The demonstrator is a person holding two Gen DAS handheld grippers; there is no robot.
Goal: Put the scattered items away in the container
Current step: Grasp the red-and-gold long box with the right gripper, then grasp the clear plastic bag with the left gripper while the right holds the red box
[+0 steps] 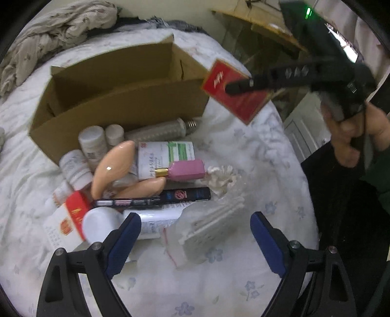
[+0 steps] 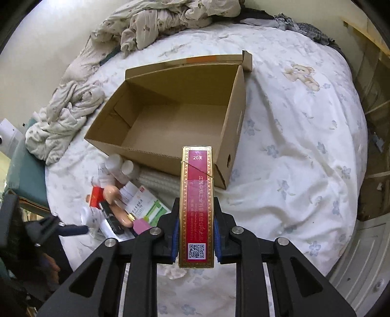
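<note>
surface: white flowered bedspread point(image 2: 292, 146) lying under everything, rumpled beige bedding point(image 2: 158, 22) piling at the wall | right gripper point(image 2: 196, 234) clamping a red cigarette pack point(image 2: 196, 200) above the bed, near the empty cardboard box point(image 2: 170, 117) | left gripper point(image 1: 195, 234) hanging spread apart over the clutter pile point(image 1: 136, 175) beside the box

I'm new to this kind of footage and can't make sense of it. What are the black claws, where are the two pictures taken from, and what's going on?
No robot here: a person holds a two-finger gripper in each hand, with a camera on each. The left camera shows the left gripper open above a pile of bottles, boxes and a pink bottle on the bed. The right camera shows the right gripper shut on a red pack, held in front of the empty cardboard box, where the items belong.
</note>
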